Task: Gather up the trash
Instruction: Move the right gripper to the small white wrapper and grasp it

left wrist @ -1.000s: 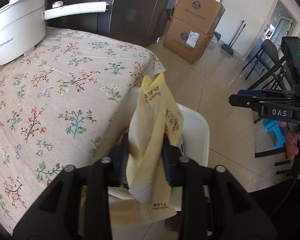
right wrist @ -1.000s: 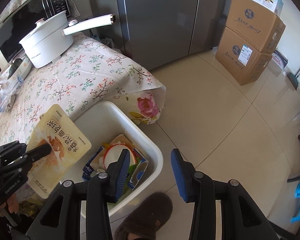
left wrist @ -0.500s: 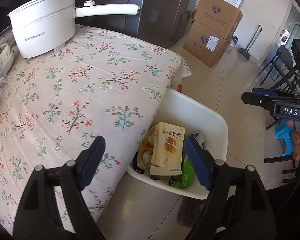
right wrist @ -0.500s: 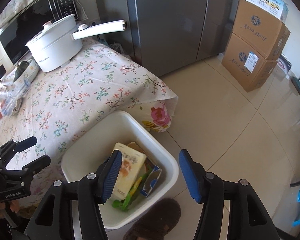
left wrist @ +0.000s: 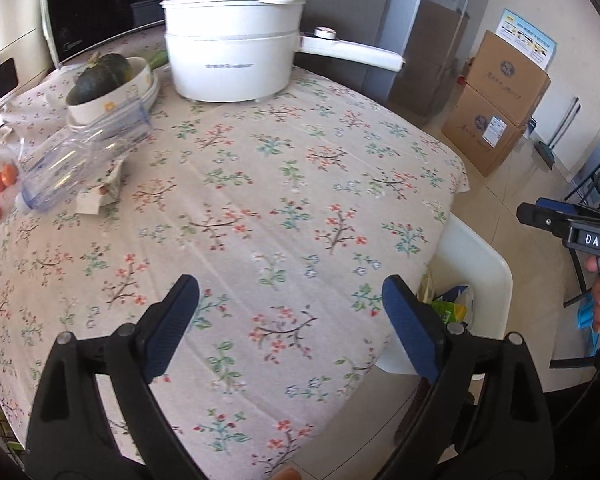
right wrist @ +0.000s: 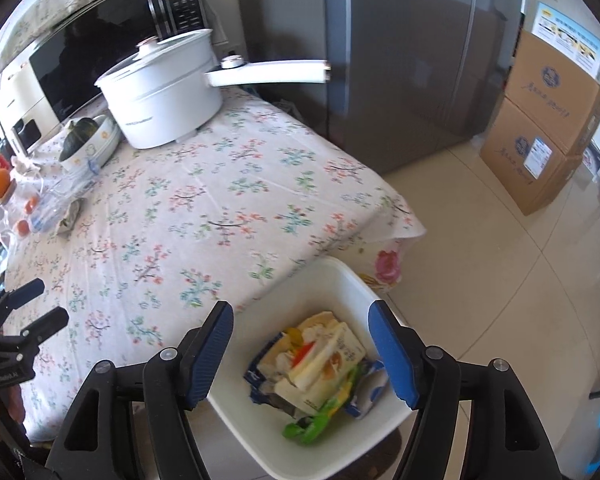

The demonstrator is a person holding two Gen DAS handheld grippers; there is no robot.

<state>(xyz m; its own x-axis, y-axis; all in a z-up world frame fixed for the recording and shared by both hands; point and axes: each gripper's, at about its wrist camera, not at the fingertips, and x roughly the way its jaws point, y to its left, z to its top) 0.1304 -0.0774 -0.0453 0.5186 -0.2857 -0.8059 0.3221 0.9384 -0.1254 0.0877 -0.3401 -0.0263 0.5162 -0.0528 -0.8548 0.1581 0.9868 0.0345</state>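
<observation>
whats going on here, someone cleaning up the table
A person holding two sets of tongs is clearing trash into the white bin beside the table. Both the left tongs and right tongs are open and empty. Wrappers already lie in the bin; a clear plastic bottle is lying on the tablecloth.

A home kitchen. The table (right wrist: 228,200) wears a flowered cloth and carries a white electric pot (right wrist: 160,92) with a long handle. Behind the pot stands a black microwave (right wrist: 100,48); left of the pot a bowl holds a dark squash (left wrist: 100,76). Right of the pot rises a grey fridge (right wrist: 400,60), and beyond it stacked cardboard boxes (right wrist: 540,132) sit on the tiled floor (right wrist: 500,272).
</observation>
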